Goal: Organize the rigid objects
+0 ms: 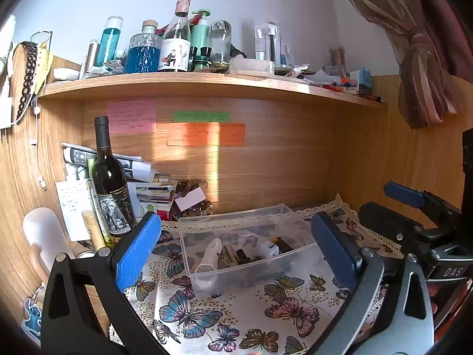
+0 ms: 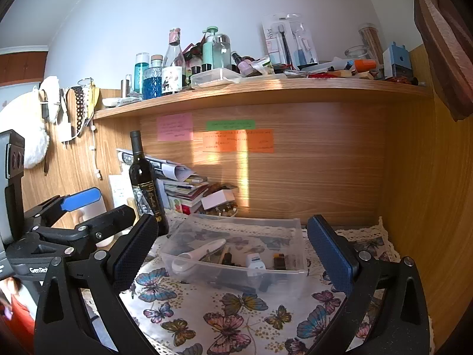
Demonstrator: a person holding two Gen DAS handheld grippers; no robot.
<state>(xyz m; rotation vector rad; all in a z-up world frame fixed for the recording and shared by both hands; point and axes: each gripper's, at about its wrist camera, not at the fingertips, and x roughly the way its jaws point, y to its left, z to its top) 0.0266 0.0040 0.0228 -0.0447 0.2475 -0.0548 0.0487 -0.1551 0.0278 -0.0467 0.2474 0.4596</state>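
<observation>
Clear plastic bin [image 1: 248, 230] [image 2: 236, 245]: centre of the bench, on the butterfly-print cloth [image 1: 230, 319] [image 2: 236, 316]. Contents: white plastic tool [image 1: 210, 254] [image 2: 201, 251], small white box [image 1: 269, 249] [image 2: 256, 261], several dark small items, too small to identify.
Left gripper [image 1: 236, 245]: jaws spread wide, empty, bin between and beyond them.
Right gripper [image 2: 233, 254]: jaws spread wide, empty, facing the bin.
Wine bottle [image 1: 111, 183] [image 2: 146, 183]: upright, left of the bin.
Wooden shelf [image 1: 207, 84] [image 2: 266, 88]: above, crowded with bottles.

Clear plastic bin [image 1: 189, 248], upright on butterfly cloth, w/ small items inside: white tool [image 1: 211, 251], white box [image 1: 269, 249], dark bits.
</observation>
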